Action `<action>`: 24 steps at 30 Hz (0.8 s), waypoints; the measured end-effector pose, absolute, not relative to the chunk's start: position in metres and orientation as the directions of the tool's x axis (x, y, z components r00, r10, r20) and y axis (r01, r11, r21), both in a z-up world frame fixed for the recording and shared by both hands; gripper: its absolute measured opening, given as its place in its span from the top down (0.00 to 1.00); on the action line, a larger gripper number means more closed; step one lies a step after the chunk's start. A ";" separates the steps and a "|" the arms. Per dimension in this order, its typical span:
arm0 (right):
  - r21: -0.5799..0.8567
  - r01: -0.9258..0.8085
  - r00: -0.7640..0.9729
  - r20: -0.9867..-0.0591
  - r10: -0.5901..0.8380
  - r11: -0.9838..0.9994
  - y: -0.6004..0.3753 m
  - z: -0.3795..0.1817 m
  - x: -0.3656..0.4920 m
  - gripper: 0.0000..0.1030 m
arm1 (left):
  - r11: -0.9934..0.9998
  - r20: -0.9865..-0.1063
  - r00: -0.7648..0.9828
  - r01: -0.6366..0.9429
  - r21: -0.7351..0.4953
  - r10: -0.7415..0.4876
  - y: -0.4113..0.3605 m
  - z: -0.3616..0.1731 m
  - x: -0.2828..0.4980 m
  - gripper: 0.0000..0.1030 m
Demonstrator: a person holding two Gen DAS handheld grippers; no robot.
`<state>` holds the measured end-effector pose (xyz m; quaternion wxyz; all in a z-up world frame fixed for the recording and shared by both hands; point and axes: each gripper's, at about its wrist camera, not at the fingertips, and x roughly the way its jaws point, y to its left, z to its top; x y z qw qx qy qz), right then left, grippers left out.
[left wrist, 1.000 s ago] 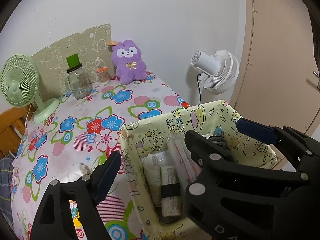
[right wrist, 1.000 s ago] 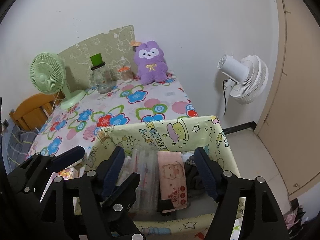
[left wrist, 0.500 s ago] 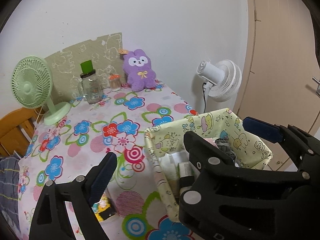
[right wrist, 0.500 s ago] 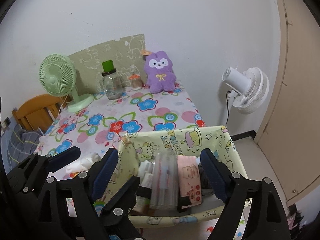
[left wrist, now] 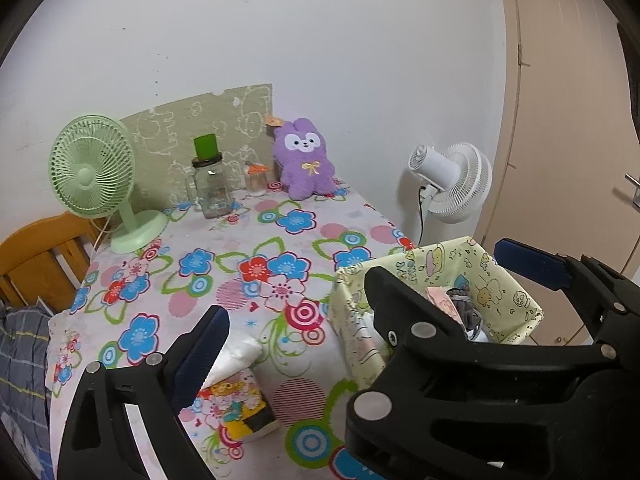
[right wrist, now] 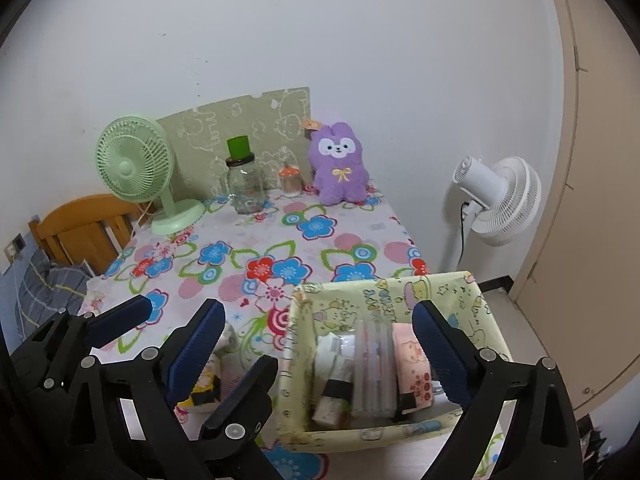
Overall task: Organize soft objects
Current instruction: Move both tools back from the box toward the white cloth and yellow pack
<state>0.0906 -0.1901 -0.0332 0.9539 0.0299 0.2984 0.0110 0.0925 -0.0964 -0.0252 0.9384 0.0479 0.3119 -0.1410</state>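
Yellow bin, one plush, two fans; both tools just widened, empty.

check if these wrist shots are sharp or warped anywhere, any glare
Left wrist: sharp, soft even light, no glare; fisheye bends the door edge, black vignette corners. Right wrist: likewise sharp, faint shadows only; wall and white fan bow outward near the rim.

Cloth: white, blue, red, pink flowers, green leaves. Plush: purple, white face, yellow bow. Bin: pale yellow, cartoon print. Desk fan: mint green. Floor fan: white. Jar: clear, green cap. Gripper pads: dark blue.
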 end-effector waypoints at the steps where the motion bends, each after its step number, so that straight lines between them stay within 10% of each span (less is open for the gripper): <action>1: 0.063 -0.007 0.822 -0.567 0.042 0.998 -0.187 -0.032 0.090 0.06 | 0.956 -0.598 0.767 0.292 0.001 -0.233 -0.093 -0.024 0.092 0.06; 24: 0.051 -0.041 0.822 -0.566 0.062 0.998 -0.126 -0.029 0.092 0.04 | 0.975 -0.590 0.788 0.220 0.004 -0.175 -0.035 -0.027 0.090 0.06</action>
